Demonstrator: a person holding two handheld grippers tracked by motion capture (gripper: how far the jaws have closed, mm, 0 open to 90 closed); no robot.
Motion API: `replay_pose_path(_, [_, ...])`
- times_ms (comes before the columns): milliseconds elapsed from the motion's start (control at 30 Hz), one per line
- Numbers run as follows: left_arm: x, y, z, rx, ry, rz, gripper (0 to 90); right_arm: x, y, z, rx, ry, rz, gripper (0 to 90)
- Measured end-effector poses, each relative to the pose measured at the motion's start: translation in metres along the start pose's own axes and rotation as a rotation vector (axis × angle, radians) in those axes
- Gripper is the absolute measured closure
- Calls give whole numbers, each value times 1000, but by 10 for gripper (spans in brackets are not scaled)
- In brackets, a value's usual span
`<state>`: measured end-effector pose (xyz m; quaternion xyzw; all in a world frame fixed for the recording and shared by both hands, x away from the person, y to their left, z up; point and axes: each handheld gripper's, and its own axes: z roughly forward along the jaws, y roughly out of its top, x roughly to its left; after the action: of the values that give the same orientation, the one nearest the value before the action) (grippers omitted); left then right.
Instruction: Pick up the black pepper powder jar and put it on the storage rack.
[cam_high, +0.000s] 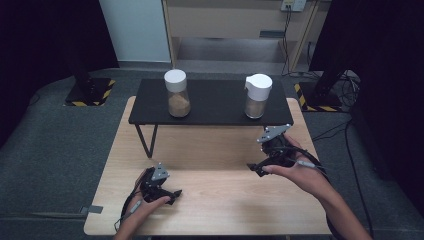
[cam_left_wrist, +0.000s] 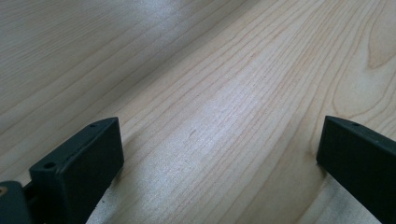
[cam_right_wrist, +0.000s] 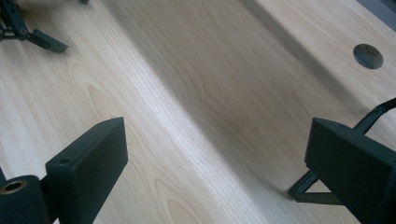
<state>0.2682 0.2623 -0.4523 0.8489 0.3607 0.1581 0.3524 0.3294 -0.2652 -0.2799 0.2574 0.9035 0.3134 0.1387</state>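
Both my grippers are low over the wooden table (cam_high: 210, 200), jaws spread wide on each, nothing between them. The right gripper (cam_high: 256, 169) sits nearest the spouted jar (cam_high: 257, 96) on the black shelf (cam_high: 210, 102), so I'd go up level and square to its glass, left gripper (cam_high: 172, 194) parked

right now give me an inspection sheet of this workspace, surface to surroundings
surface: pale wooden table, with a low black shelf on thin legs across its far side
job's things: two clear jars part full of brown powder on the shelf, one with a plain white lid, one with a white spouted lid, both upright and apart
clutter: nothing seen
grippers: left tool open, low over bare wood; right tool open, nothing between the jaws
cables: one trails from each tool toward the person; more lie on the floor at right
surroundings: grey carpet, dark curtains, stands with striped bases
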Motion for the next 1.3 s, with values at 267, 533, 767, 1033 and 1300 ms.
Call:
replay_pose_path(267, [0, 0, 0, 0, 0, 0, 0, 1, -7, 10, 3, -1, 9, 69])
replay_pose_path(533, [0, 0, 0, 0, 0, 0, 0, 1, -14, 18, 8, 3, 19, 69])
replay_pose_path(767, [0, 0, 0, 0, 0, 0, 0, 1, -20, 25, 15, 9, 26, 69])
replay_pose_path(1033, [0, 0, 0, 0, 0, 0, 0, 0, -30, 32, 8, 20, 42, 68])
replay_pose_path(1300, [0, 0, 0, 0, 0, 0, 0, 1, -39, 40, 0, 29, 58, 68])
